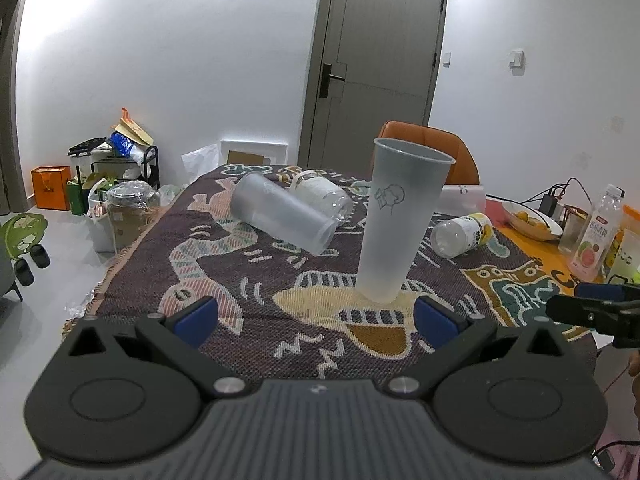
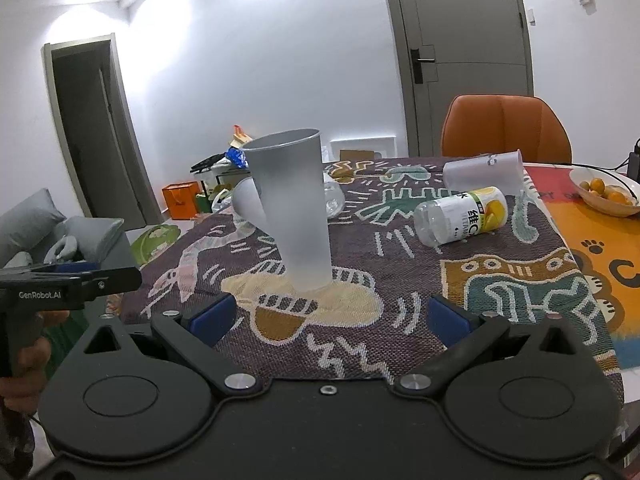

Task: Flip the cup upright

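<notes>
Left wrist view: cup (image 1: 404, 220) stands upright on cloth (image 1: 240, 280); both tongs, left (image 1: 316, 318) and right (image 2: 328, 318), gape empty; a nudge on soft weave could topple it.

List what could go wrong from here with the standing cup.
1. The tall frosted plastic cup stands mouth up on the soft woven patterned cloth, narrow base down, so a nudge could topple it.
2. Both tools, left and right, are open and close to its base; a careless pull-back might clip it.
3. The second frosted cup lying on its side could roll.
</notes>
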{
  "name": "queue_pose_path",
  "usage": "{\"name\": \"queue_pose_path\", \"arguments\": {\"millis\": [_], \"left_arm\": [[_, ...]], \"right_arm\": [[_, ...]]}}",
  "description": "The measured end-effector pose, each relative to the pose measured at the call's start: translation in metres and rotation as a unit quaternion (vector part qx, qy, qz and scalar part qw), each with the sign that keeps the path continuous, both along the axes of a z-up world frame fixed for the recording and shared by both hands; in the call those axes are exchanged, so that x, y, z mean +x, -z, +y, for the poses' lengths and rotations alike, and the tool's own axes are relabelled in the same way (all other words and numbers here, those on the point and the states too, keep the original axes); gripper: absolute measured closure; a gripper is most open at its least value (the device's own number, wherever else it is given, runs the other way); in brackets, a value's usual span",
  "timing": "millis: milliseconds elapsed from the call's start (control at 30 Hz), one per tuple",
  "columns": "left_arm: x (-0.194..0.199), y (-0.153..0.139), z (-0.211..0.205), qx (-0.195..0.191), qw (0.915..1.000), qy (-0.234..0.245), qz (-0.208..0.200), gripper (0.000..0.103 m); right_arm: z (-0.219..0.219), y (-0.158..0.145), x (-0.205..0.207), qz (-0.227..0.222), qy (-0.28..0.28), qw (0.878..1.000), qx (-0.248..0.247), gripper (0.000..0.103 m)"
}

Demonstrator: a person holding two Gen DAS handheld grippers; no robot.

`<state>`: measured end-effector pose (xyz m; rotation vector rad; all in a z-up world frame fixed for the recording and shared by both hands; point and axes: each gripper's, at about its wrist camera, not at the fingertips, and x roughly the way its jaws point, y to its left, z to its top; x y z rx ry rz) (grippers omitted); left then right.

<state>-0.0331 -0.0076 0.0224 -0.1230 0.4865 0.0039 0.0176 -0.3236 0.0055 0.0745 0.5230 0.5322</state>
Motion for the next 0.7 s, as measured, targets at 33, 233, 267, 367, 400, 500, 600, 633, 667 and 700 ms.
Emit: {"name": "queue_pose_path", "arguments": {"millis": [33,233,267,367,400,500,600,633,667,700], "left_arm": [[0.0000,0.0002,-0.0003,0.001,1.0000,0.000,0.000,0.000],[0.0002,0.0006,-0.0016,0.005,1.0000,-0.001,0.002,0.000],[0.0000,0.0005,-0.0018,0.005,1.0000,-0.001,0.002,0.000],[0.0000,0.0005,-0.0026,0.008,1.0000,-0.003,0.003,0.000],[-0.0004,0.0003,-0.0029,0.010,0.9999,-0.004,0.003,0.000],[-0.0022,-0.0015,-0.0036,0.010,0.9999,-0.001,-0.001,0.000],[-0.0006,-0.0006,-0.0045,0.009,1.0000,0.002,0.001,0.000],[0.0000,-0.0003,-0.0045,0.008,1.0000,0.002,0.001,0.000],[0.0004,-0.0001,-0.0046,0.007,1.0000,0.002,0.001,0.000],[0.0009,0.0000,-0.0053,0.007,1.0000,0.002,0.001,0.000]], "right_arm": [[-0.0001,-0.0001,0.0001,0.000,0.000,1.000,0.000,0.000],[0.0002,0.0003,0.0005,-0.003,0.002,1.000,-0.002,0.000],[0.0000,0.0006,0.0006,-0.002,0.003,1.000,-0.001,0.000],[-0.0002,0.0014,0.0012,-0.002,0.003,1.000,0.000,0.000],[-0.0001,0.0012,0.0013,-0.001,0.003,1.000,0.000,0.000],[0.0004,0.0005,0.0012,-0.004,0.009,1.000,0.003,0.000],[-0.0005,0.0002,0.0009,-0.009,0.019,1.000,0.002,0.000],[-0.0011,0.0002,0.0009,-0.011,0.020,1.000,0.001,0.000],[-0.0018,0.0005,0.0008,-0.012,0.021,1.000,0.001,0.000],[-0.0028,0.0009,0.0015,-0.012,0.022,1.000,0.002,0.000]]}}
